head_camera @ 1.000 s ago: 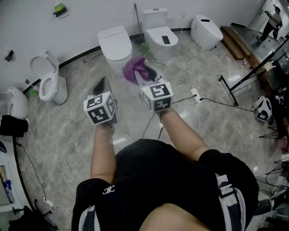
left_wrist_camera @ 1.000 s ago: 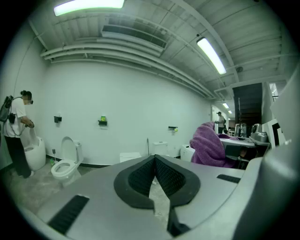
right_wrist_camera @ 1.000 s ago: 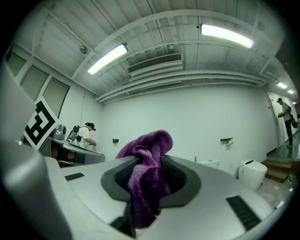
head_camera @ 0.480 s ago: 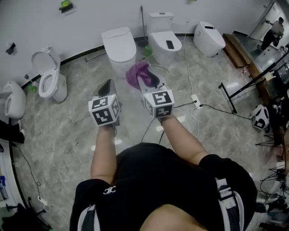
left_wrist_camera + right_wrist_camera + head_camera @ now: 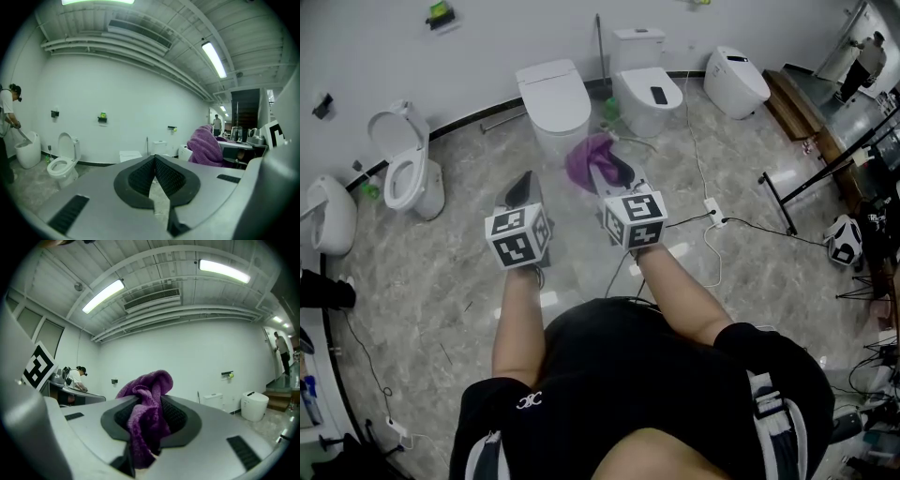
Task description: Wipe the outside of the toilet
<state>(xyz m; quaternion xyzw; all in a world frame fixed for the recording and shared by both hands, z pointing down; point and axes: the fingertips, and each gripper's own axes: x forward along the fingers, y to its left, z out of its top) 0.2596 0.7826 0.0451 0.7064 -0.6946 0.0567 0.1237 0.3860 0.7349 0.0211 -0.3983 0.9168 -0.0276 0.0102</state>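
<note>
A white toilet with a shut lid stands at the wall ahead of me; it also shows in the left gripper view as the toilet. My right gripper is held in the air in front of it, shut on a purple cloth. Seen from the right gripper, the cloth bunches up between the pads and hangs below them. My left gripper floats beside it at the left, shut with nothing in it; its pads meet at the tip. The cloth appears at its right.
More toilets line the wall: one with a tank, a rounded one, an open-lid one. A green bottle stands between two toilets. Cables and a power strip lie on the marble floor at the right, near a black stand. A person works far left.
The toilets have slid slightly down and right in the head view, and both grippers sit a little lower and further right. The cloth stays clamped in the right gripper.
</note>
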